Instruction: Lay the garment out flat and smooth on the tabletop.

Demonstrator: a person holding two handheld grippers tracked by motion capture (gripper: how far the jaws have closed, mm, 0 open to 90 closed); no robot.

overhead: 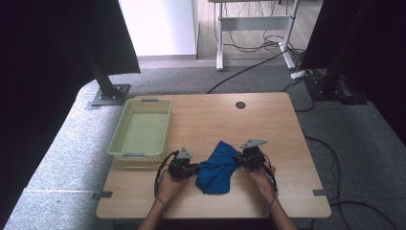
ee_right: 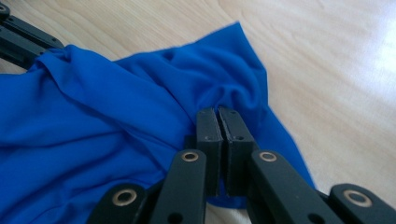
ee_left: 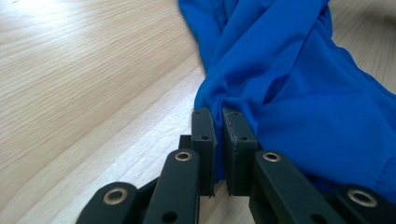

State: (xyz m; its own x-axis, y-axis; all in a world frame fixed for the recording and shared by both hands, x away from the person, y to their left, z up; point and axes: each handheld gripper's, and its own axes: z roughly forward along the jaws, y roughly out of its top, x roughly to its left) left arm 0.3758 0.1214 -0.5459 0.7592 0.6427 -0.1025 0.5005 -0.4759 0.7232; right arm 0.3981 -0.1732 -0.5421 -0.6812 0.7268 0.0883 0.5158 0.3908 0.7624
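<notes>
Being pinched at opposite edges, the crumpled blue stretchy cloth (overhead: 218,167) is looking light, soft and slippery. It's being clamped in the closed jaws of the left gripper (ee_left: 218,122) and right gripper (ee_right: 218,120), so bunched folds are probably safest.

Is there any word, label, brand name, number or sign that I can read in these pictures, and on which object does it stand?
None: no readable text in any of the views.
The blue cloth is plain, with no tag or print.
The green basket has no label.
The wooden table bears only a dark round hole, no writing.
The left gripper and the right gripper are plain black with brass rivets, with no markings.
</notes>
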